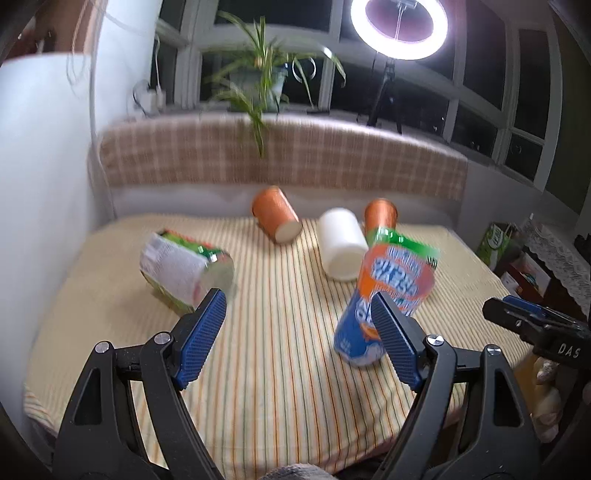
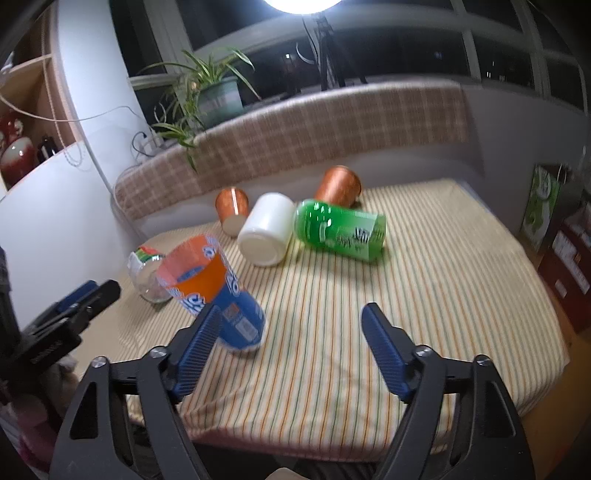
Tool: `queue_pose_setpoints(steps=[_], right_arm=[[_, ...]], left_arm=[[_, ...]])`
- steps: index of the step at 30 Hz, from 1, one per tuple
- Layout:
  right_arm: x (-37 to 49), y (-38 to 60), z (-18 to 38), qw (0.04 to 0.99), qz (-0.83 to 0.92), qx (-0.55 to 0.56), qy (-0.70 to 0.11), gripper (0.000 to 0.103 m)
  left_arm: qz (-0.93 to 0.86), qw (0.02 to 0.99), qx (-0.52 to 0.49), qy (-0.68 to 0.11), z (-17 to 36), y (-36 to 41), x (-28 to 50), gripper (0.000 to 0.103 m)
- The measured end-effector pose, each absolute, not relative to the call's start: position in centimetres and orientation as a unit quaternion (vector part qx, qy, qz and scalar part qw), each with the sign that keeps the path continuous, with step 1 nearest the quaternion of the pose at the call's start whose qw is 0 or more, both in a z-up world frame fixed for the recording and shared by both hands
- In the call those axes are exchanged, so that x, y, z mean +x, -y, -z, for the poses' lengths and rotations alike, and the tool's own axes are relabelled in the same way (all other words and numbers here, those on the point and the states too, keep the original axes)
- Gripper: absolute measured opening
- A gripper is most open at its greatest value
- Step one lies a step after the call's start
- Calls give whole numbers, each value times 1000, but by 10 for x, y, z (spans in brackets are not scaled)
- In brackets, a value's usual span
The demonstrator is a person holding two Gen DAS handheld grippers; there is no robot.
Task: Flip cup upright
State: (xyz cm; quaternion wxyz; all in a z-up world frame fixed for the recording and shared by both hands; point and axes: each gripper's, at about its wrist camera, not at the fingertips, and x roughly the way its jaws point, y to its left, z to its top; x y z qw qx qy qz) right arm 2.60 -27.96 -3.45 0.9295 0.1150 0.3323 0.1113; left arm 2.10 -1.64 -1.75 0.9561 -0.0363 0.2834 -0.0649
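Observation:
A blue-and-orange printed cup [image 1: 384,299] stands on its base on the striped cloth, mouth up and leaning; it also shows in the right wrist view [image 2: 214,291]. My left gripper [image 1: 299,317] is open and empty, its right finger just in front of this cup. My right gripper [image 2: 291,325] is open and empty, its left finger in front of the cup. A green cup [image 2: 340,229], a white cup [image 2: 266,229], two orange cups [image 2: 231,208] [image 2: 338,186] and a clear printed cup [image 1: 184,269] lie on their sides.
The striped cloth [image 1: 280,350] covers a table whose front edge is near me. A plaid cushion [image 1: 280,155] backs it, with a potted plant [image 1: 258,81] and ring light [image 1: 399,26] behind. Boxes and a bag [image 2: 543,199] stand at the right.

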Motion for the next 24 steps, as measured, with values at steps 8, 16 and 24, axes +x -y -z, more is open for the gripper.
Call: queue_pose_setpoints(steps=[8,16,24], right_arm=[[16,262,18,962,-63,41,-263,82],[13,256,10,970,-50,31,-235,82],[14,252,12,969,-53,29,-240,82]], left_arm=[[43,971,-38,-234,-5,12,7,102],[30,975,-33,-220,-11,10,-1,102],[22,975,-33,-220,-10,6,0,102]])
